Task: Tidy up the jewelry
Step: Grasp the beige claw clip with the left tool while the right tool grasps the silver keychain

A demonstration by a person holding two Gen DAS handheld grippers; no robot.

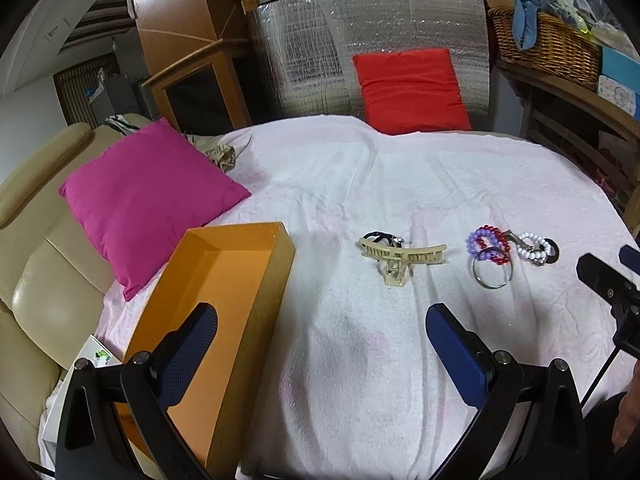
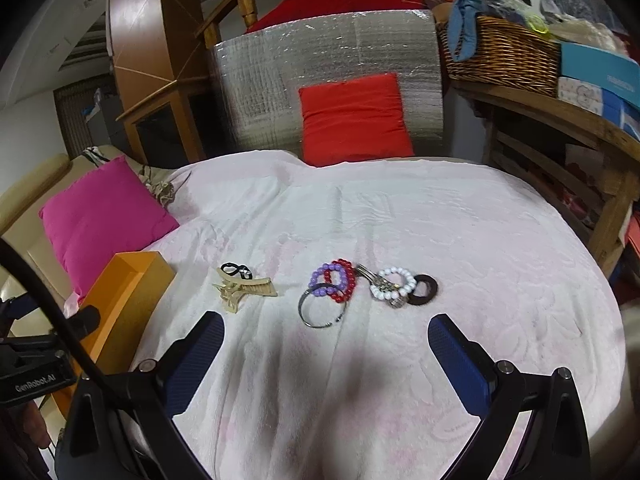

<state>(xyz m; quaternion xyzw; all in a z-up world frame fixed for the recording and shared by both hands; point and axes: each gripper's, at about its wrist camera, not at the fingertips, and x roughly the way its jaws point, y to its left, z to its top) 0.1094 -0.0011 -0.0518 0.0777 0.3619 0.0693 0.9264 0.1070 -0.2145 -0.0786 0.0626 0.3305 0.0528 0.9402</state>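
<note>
Pale pink blanket spread out in front of me, rumpled. A magenta cushion sits at its left edge, against the cream leather sofa. Straight ahead, a red cushion leans on a silver foil panel. Up right, a wicker basket on a wooden shelf.

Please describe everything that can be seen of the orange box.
The orange box is a long, open-topped rectangular tray, seemingly of cardboard, with brownish outer walls and a plain orange inside. Nothing can be seen inside it. It lies flat on the white blanket, at its left edge, with the pink cushion just behind it. The left gripper hangs open over its near end, not holding it.
</note>
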